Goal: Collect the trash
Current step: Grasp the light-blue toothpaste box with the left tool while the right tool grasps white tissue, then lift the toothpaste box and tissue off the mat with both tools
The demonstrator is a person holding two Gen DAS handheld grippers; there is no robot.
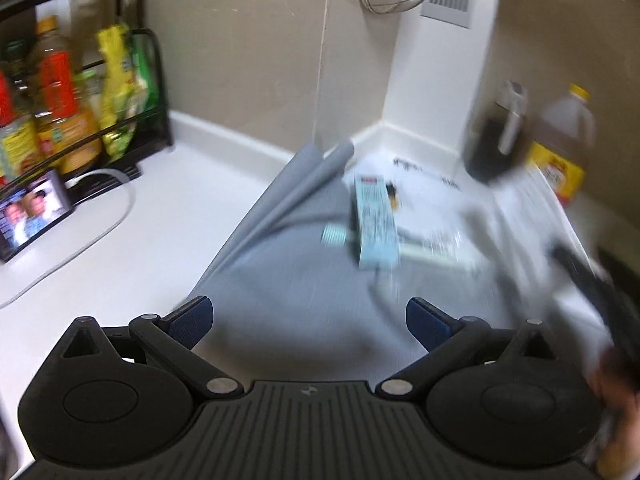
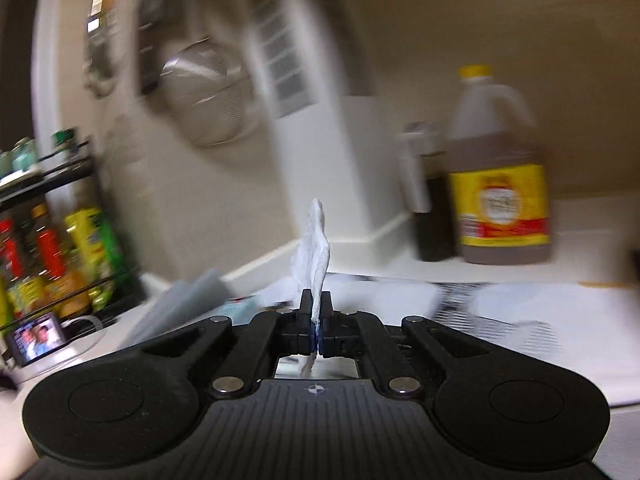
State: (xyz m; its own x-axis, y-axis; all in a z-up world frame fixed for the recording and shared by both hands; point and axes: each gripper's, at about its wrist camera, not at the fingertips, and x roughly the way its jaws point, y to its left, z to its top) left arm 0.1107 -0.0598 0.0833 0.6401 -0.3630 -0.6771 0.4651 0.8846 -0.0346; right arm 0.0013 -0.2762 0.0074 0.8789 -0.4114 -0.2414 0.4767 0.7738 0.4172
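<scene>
While one crumpled white tissue point(image 2: 314, 248) stands pinched in the right gripper point(image 2: 316, 320) jaws, the left gripper point(image 1: 308, 320), tilted downward, gapes wide over one grey mat point(image 1: 288, 280).

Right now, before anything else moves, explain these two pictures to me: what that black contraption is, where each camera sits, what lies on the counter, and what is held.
Each picture comes from a camera mounted on a hand-held two-finger gripper, looking forward along its fingers. The left gripper stands open with nothing between its fingers, above a grey mat on the white counter. On the mat lies a pale blue box, beside blurred papers. The right gripper is shut on a white crumpled tissue. Behind stand a yellow-capped jug and a rack of bottles.
</scene>
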